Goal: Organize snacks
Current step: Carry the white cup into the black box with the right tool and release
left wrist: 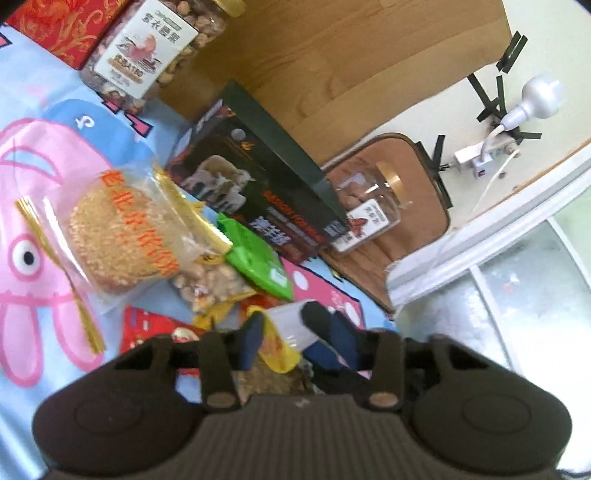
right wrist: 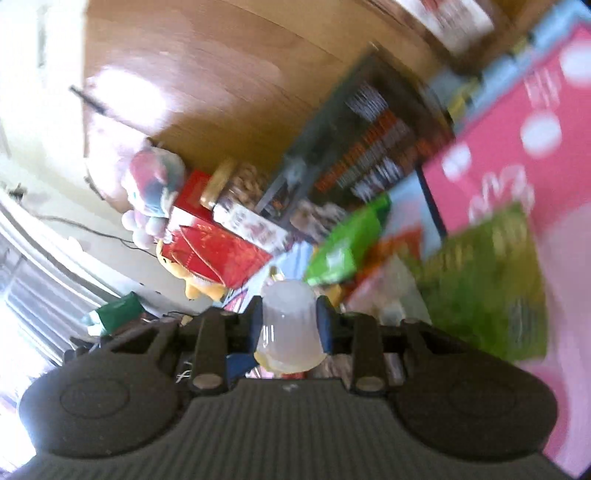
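Observation:
My left gripper [left wrist: 286,326] hangs low over a heap of snacks, and its dark fingers look shut on a yellow packet [left wrist: 279,350], with something white [left wrist: 291,325] just behind it. Ahead lie a round sesame cake in a clear bag [left wrist: 122,236], a bag of peanuts [left wrist: 210,280], a green packet [left wrist: 255,258], a red packet [left wrist: 155,328] and a black box [left wrist: 258,184]. In the blurred right wrist view, my right gripper [right wrist: 290,317] is shut on a translucent jelly cup [right wrist: 290,325]. Beyond the cup lie the green packet [right wrist: 347,247] and the black box [right wrist: 362,155].
The snacks lie on a blue and pink cartoon blanket [left wrist: 33,184]. A nut jar [left wrist: 147,55] and a red box [left wrist: 62,29] stand at the back. Another jar [left wrist: 365,214] rests on a brown cushion [left wrist: 417,177]. Plush toys [right wrist: 155,192] sit beside a wooden board [right wrist: 221,74].

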